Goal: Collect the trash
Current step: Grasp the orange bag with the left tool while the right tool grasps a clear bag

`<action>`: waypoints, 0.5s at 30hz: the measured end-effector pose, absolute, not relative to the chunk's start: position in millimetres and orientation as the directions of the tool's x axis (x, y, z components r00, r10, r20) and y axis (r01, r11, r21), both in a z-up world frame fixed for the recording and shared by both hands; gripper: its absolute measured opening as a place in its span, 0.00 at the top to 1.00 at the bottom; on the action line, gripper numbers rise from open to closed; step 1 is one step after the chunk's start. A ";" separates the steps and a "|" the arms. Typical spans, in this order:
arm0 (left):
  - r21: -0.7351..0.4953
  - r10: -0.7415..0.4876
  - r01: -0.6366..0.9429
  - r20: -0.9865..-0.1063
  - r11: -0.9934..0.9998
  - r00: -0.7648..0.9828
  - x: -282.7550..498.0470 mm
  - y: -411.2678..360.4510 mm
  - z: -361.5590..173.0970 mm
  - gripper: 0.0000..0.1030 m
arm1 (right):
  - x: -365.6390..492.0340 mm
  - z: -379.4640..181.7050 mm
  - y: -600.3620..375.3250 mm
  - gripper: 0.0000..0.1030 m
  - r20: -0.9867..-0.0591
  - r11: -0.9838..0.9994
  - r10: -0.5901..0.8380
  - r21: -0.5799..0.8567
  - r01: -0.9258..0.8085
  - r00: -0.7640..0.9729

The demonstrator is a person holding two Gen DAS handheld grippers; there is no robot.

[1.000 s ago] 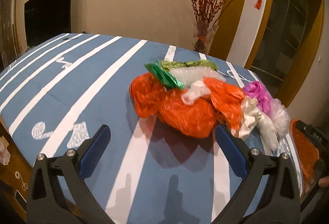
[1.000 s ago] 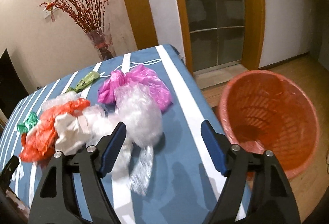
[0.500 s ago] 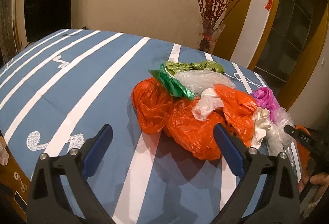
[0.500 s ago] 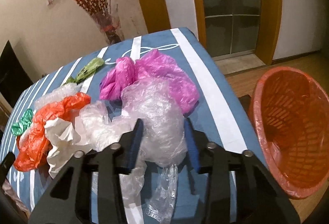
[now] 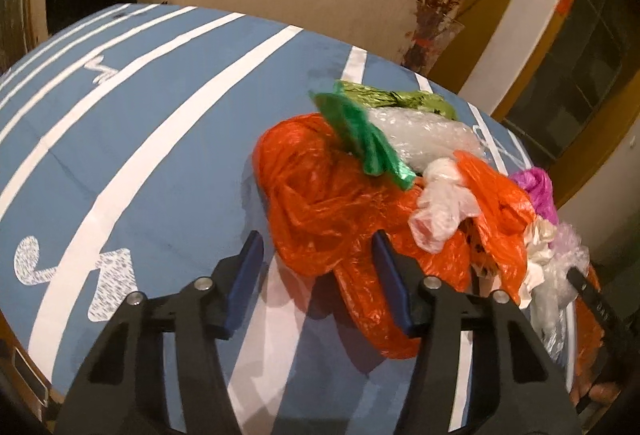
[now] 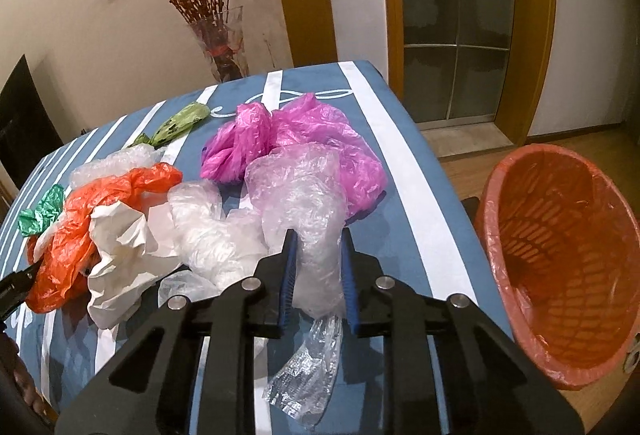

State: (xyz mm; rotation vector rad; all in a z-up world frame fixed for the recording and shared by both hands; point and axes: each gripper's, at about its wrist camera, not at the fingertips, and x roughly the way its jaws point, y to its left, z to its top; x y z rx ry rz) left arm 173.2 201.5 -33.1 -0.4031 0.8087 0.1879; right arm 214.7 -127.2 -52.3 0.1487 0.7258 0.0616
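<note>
Currently right gripper [image 6: 318, 267] jaws are closing, clamped on the clear plastic bag [image 6: 308, 211] near the tabletop [image 6: 416, 171] right edge; left gripper [image 5: 316, 275] jaws, closing, apparently straddle the orange bag [image 5: 320, 203] uncontacted.

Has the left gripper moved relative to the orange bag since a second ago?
Yes. The left gripper has come forward onto the orange bag; its jaws, wide and short of the bag before, are closing with the bag's near edge between them.
</note>
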 end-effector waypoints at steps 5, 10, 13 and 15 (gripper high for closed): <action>-0.264 0.037 -0.325 -0.723 0.908 0.690 166.3 209.3 -27.6 0.45 | 213.4 -52.6 -126.9 0.80 -0.654 0.989 0.101 0.145 -0.007 0.750; -0.277 0.040 -0.332 -0.712 0.902 0.701 165.1 217.4 -18.9 0.44 | 213.0 -53.5 -126.9 0.80 -0.652 0.991 0.098 0.135 -0.012 0.752; -0.235 0.080 -0.337 -0.703 0.912 0.706 167.0 217.6 -12.6 0.39 | 213.2 -54.7 -127.1 0.80 -0.652 0.992 0.094 0.128 -0.013 0.753; -0.215 0.091 -0.344 -0.717 0.914 0.691 173.3 220.1 -13.7 0.39 | 213.8 -55.4 -127.8 0.80 -0.652 0.992 0.092 0.128 -0.010 0.753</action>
